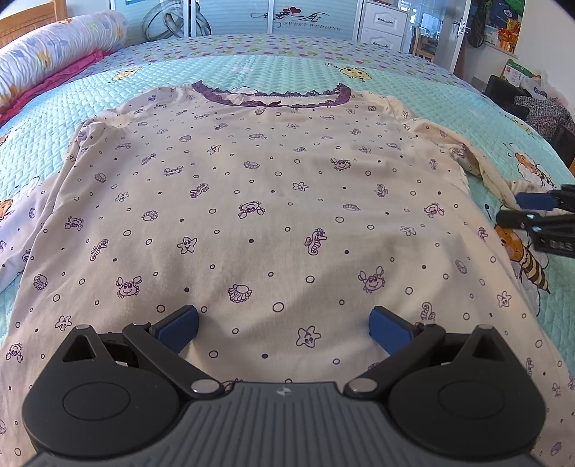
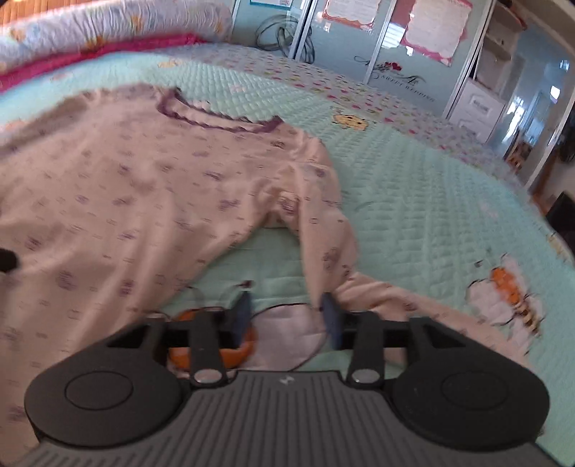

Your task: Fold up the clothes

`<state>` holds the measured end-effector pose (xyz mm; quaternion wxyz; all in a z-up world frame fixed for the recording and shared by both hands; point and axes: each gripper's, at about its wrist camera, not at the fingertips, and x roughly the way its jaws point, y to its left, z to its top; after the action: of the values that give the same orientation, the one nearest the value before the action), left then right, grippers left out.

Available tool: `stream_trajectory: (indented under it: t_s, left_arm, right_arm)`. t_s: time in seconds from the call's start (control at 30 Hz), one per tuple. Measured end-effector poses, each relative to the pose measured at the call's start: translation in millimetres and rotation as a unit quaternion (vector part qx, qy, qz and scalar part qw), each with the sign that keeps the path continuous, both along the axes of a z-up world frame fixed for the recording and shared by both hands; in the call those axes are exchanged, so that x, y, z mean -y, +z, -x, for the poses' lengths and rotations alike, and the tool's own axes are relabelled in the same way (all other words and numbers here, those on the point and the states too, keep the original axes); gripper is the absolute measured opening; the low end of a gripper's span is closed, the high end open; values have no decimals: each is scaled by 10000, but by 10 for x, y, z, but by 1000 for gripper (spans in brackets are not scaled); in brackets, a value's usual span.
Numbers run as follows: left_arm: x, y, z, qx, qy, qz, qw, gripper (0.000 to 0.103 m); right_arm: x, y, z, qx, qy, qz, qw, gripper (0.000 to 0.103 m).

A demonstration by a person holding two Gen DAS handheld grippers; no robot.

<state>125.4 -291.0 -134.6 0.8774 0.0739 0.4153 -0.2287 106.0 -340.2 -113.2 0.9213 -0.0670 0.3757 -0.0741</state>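
Room: bedroom with pale blue sliding wardrobe doors bearing a wedding decal, and a white drawer unit towards the far right corner.
Surface: wide bed under a mint-green quilted bedspread printed with cartoon bees, its far strip scattered with small hearts.
Bedding: rolled floral quilt lying on a bright pink blanket along the far left edge.
Garment: cream long-sleeved pyjama top, patterned with purple crabs, starfish and seahorses and trimmed with purple lace at the neckline, spread flat front-up in the middle of the bed; collar points away, sleeves trail off either side.
Left gripper: blue pads spread wide above the hem area, nothing held.
Right gripper: about half open over the bedspread just beside the right sleeve; one pad is at the sleeve's edge, whether touching I cannot tell. This view is blurred.
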Motion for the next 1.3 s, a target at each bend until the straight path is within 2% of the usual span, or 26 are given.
stream_trajectory:
  t_s: [0.07, 0.2, 0.3, 0.43, 0.57, 0.63, 0.7, 0.77, 0.97, 1.07, 1.1, 1.17, 1.27, 1.3]
  left_arm:
    - [-1, 0, -1, -4, -3, 3, 10000, 103]
    - [4, -1, 1, -1, -1, 2, 10000, 103]
    - [8, -3, 5, 11, 2, -11, 10000, 103]
    - [6, -4, 5, 12, 5, -11, 10000, 103]
    - [5, -4, 9, 23, 5, -13, 10000, 103]
    - [7, -5, 15, 37, 1, -19, 10000, 103]
    - [8, -6, 17, 40, 3, -21, 10000, 103]
    - [9, -7, 21, 43, 6, -23, 10000, 103]
    - [12, -11, 26, 81, 7, -47, 10000, 103]
    - [20, -17, 33, 111, 16, -56, 9999, 103]
    - [22, -20, 34, 121, 18, -57, 9999, 103]
    - [22, -22, 35, 136, 20, -59, 9999, 103]
    - [23, -21, 35, 138, 20, -60, 9999, 103]
    - [23, -21, 35, 136, 19, -59, 9999, 103]
  right_arm:
    - [15, 70, 82, 35, 28, -292, 9996, 52]
    - [88, 256, 250, 310, -202, 471, 9982, 52]
    - [352, 319, 173, 308, -396, 775, 9957, 52]
    - [657, 180, -36, -219, -94, 1265, 9917, 52]
    - [1101, 199, -37, -70, -780, 771, 9939, 53]
    - [1309, 166, 5, -97, -1029, 457, 9936, 59]
    - [1422, 45, 42, -308, -1134, 482, 9919, 64]
    - [1480, -96, 13, -655, -949, 417, 9925, 69]
    - [1542, -156, 37, -586, -346, 574, 9960, 78]
    - [1745, -122, 34, -722, -592, -265, 9953, 77]
    - [1810, -112, 32, -772, -685, -561, 9931, 76]
    - [1779, -95, 13, -866, -655, -636, 9921, 68]
    - [1548, -78, -32, -979, -509, -342, 9933, 39]
    - [1432, -78, -45, -1010, -445, -165, 9938, 22]
